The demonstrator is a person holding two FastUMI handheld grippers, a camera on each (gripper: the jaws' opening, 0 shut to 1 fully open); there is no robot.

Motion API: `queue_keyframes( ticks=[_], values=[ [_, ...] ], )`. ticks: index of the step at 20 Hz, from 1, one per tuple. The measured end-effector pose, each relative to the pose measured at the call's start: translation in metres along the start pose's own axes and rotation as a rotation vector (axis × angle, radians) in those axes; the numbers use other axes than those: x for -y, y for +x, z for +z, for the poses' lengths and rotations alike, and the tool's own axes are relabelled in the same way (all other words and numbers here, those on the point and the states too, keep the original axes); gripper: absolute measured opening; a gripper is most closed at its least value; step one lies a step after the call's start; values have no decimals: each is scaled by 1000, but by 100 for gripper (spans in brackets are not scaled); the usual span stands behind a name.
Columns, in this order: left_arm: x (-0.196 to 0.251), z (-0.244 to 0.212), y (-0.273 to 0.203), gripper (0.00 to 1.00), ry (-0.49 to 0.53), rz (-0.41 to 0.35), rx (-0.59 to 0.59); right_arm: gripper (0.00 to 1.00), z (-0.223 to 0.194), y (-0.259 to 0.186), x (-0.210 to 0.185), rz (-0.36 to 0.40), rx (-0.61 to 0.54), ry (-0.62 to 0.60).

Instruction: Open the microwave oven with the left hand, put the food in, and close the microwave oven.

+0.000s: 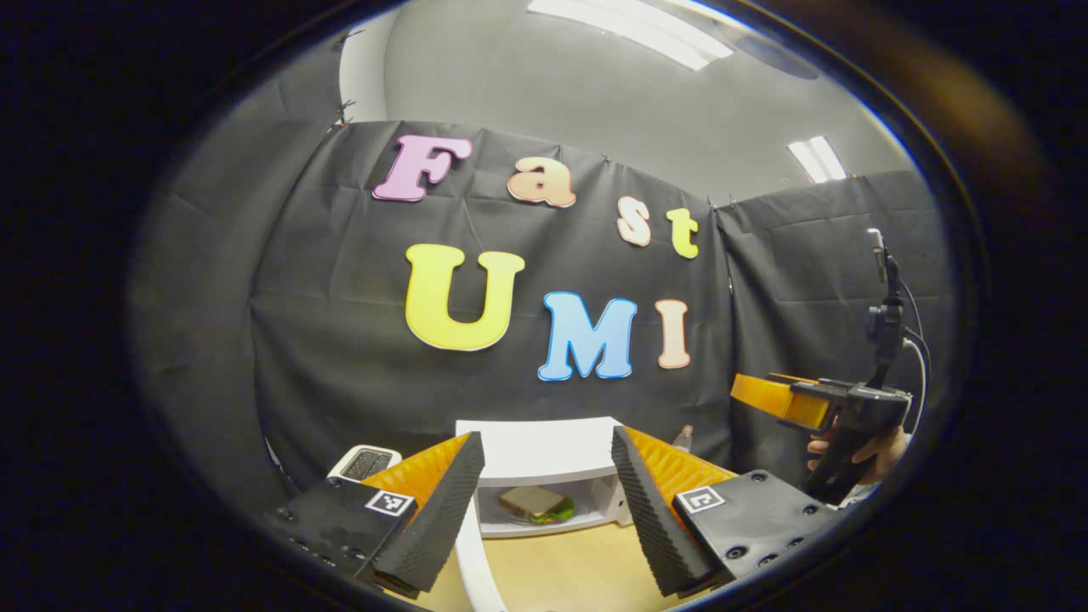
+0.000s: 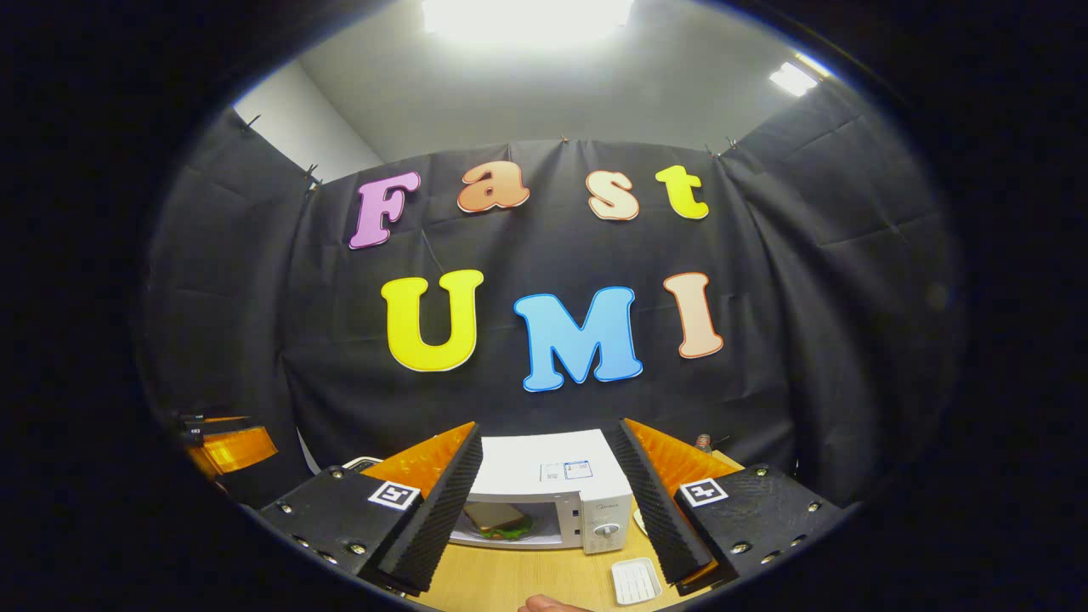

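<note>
My left gripper (image 1: 548, 501) is wide open and holds nothing, and so is my right gripper (image 2: 548, 501). In the left gripper view, the nearest thing past my fingers is the white door (image 1: 473, 552) of the microwave. It is swung out toward me, at about 7 o'clock, with its edge facing me and its long side running from near to far over the wooden table (image 1: 561, 574). A bit farther, at 6 o'clock between my fingers, sits the white microwave (image 1: 544, 446), its mouth turned toward me. The sandwich (image 1: 534, 503) lies flat inside it, its long side going left to right. So I think the food is in and only the closing is left. The door is just by my left gripper, so that one is nearer; I would push it from the left, swinging it toward the box. In the right gripper view the knob (image 2: 606, 529) side of the microwave faces me, and a small white tray (image 2: 636, 581) lies on the table at 5 o'clock. Farthest off, at 3 o'clock in the left gripper view, a hand (image 1: 858, 455) holds my right gripper up.
</note>
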State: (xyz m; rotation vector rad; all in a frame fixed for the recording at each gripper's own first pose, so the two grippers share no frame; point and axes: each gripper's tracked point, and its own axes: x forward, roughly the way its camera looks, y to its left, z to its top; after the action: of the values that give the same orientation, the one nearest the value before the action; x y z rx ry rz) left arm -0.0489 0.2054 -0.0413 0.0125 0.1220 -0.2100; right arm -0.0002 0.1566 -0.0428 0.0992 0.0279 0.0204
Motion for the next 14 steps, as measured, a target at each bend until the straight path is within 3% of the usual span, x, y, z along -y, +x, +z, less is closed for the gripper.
queue_keyframes(
  ticks=[8, 9, 11, 12, 14],
  values=[
    [-43, -27, -27, 96, 2, 67, -66, 95, 8, 4, 13, 4, -5, 11],
    [-42, -34, -33, 74, -10, 46, -90, 95, 6, 5, 13, 3, -8, 14],
    [-67, -49, -41, 30, -1, 104, -124, 95, 1, 8, 13, 7, -26, 30],
    [-66, -65, -40, 8, -34, 76, -171, 95, -1, 9, 12, 10, -35, 39],
    [-74, -93, -55, 7, -54, 95, -227, 95, -5, 13, 13, 12, -43, 46]
  ],
)
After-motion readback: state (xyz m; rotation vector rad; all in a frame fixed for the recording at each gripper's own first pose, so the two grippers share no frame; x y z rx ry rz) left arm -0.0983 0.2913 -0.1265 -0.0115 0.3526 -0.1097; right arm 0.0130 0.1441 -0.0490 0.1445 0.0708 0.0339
